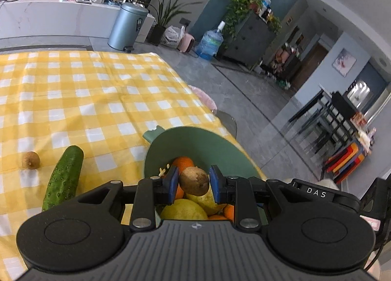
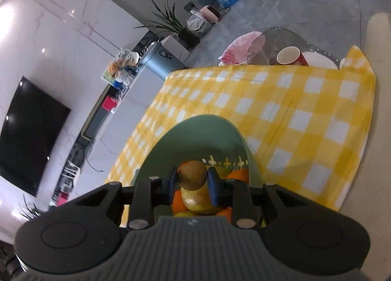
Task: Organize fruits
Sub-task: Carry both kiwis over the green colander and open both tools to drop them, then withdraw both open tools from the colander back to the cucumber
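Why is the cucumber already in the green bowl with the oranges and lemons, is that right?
Not quite. In the left wrist view the cucumber lies on the checked cloth, outside and to the left of the green bowl. The oranges and lemons are in the bowl, as you said.

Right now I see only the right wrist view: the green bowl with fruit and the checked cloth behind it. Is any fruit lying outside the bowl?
Observer: Yes. A small brown fruit lies on the cloth, apart from the green bowl.
Operator: Is anything else near it?
Observer: A cucumber lies between that fruit and the bowl and touches neither.
Operator: And where is the left gripper?
Observer: The left gripper is over the bowl, with a brown kiwi-like fruit between its pads. I cannot tell whether it is clamped.
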`<state>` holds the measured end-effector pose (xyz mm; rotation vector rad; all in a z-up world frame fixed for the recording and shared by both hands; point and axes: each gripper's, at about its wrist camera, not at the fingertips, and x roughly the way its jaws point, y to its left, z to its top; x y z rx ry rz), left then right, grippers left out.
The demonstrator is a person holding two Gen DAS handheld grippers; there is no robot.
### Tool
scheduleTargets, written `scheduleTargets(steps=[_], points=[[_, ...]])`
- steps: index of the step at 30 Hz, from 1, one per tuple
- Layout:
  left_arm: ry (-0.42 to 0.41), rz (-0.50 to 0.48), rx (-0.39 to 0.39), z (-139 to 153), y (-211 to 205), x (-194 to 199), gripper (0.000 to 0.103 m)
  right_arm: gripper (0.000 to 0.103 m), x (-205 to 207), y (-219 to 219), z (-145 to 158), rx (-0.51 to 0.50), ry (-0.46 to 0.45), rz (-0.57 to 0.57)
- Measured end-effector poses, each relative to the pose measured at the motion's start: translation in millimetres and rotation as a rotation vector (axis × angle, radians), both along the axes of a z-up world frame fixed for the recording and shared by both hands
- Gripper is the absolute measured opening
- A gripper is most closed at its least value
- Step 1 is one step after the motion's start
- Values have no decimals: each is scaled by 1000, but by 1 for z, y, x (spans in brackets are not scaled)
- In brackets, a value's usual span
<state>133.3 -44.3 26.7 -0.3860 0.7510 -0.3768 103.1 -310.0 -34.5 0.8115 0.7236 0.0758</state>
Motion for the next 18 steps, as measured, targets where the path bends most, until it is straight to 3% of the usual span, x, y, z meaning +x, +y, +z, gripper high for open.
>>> scheduleTargets(steps=[5, 9, 13, 18], points=[[-9, -7, 16, 0, 1, 1, 32, 23, 2, 2, -5, 14, 17, 8], [-13, 33, 31, 3, 8, -6, 43, 23, 2, 3, -2, -12, 8, -2], [-33, 60, -7, 7, 23, -22, 69, 23, 6, 1, 0, -5, -18, -29], [-29, 110, -26, 9, 40, -34, 76, 25, 21, 9, -3, -4, -42, -42]])
